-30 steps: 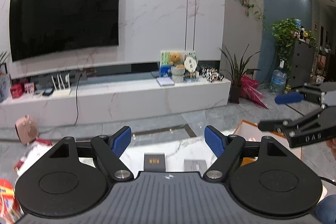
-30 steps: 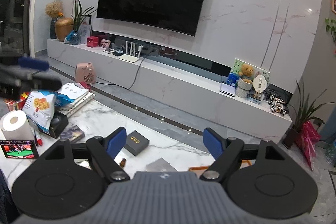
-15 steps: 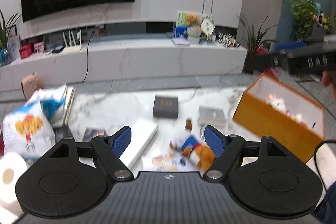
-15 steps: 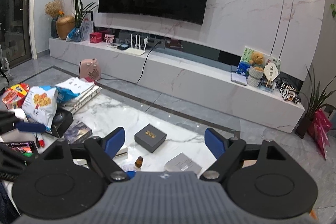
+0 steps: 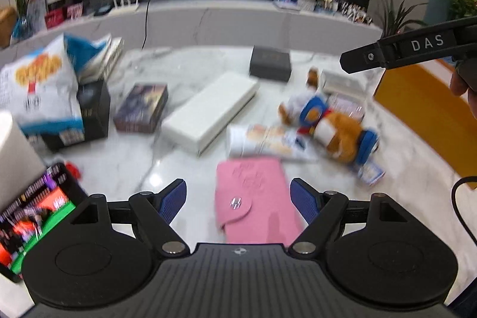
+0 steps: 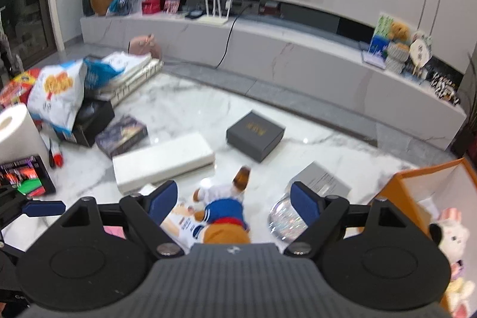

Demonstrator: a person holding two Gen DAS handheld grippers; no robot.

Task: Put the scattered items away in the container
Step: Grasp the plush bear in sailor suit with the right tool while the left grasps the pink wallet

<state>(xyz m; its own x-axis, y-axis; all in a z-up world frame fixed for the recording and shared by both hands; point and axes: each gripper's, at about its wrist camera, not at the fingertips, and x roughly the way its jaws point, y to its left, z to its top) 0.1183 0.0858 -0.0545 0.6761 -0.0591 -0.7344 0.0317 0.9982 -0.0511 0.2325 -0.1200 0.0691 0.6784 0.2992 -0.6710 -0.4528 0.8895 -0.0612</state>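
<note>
At far left of the marble worktop (image 5: 155, 166) a snack bag (image 5: 41, 85) leans on a black box (image 5: 92, 109); a white box (image 5: 208, 112) lies mid-frame. The left tool (image 5: 238, 195), spread and empty, tilts down over a pink wallet (image 5: 256, 192). The right tool (image 6: 234, 198), spread, tilts over the plush bear (image 6: 223, 216). The orange container (image 6: 417, 192) sits lower right.

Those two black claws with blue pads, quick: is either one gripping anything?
Left gripper: open, empty, above the pink snap wallet.
Right gripper: open, empty, over the brown stuffed bear.
</note>
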